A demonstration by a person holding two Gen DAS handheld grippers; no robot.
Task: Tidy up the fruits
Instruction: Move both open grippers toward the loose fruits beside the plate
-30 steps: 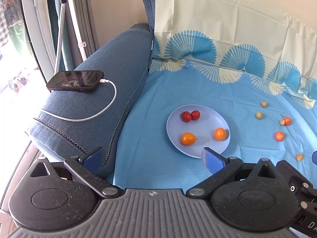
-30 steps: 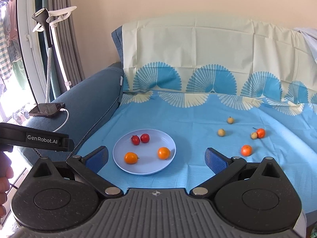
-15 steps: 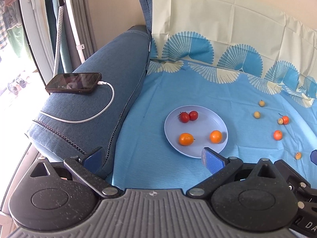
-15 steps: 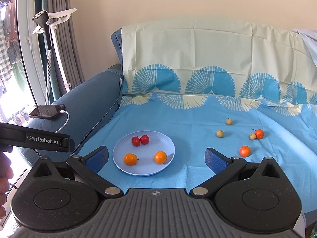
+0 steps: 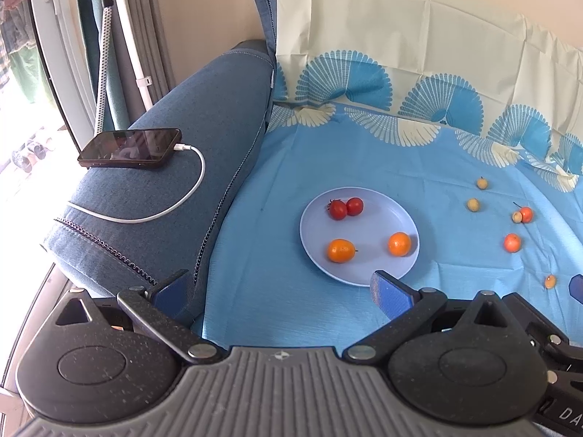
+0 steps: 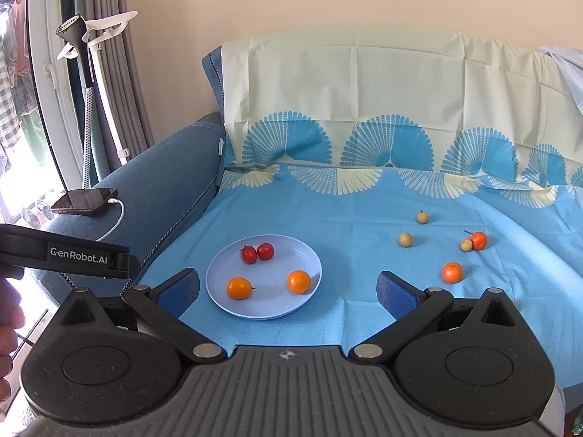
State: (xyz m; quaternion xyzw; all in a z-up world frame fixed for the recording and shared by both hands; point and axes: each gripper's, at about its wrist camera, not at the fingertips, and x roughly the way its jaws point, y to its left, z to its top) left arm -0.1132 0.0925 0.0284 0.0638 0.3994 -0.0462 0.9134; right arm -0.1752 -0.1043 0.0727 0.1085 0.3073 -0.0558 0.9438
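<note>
A pale blue plate (image 5: 364,273) (image 6: 218,273) lies on the blue sheet, holding two red tomatoes (image 5: 344,208) (image 6: 257,253) and two orange fruits (image 5: 340,250) (image 6: 239,288). Loose on the sheet to its right are an orange fruit (image 6: 452,272) (image 5: 512,243), a red one with a stem (image 6: 478,240), and three small tan fruits (image 6: 405,239). My left gripper (image 5: 280,287) is open and empty, held short of the plate. My right gripper (image 6: 288,289) is also open and empty, with the plate's near rim between its fingers in view.
A phone (image 5: 129,148) on a white charging cable (image 5: 175,207) rests on the blue sofa armrest (image 5: 189,138) at left. A garment steamer stand (image 6: 85,83) and curtains are beyond it. A cream-and-blue cloth covers the sofa back (image 6: 364,109). A hand (image 6: 9,335) holds the left gripper.
Both grippers have drawn back and up a little, so the plate and fruits look slightly farther away. Nothing has been picked up or moved.
</note>
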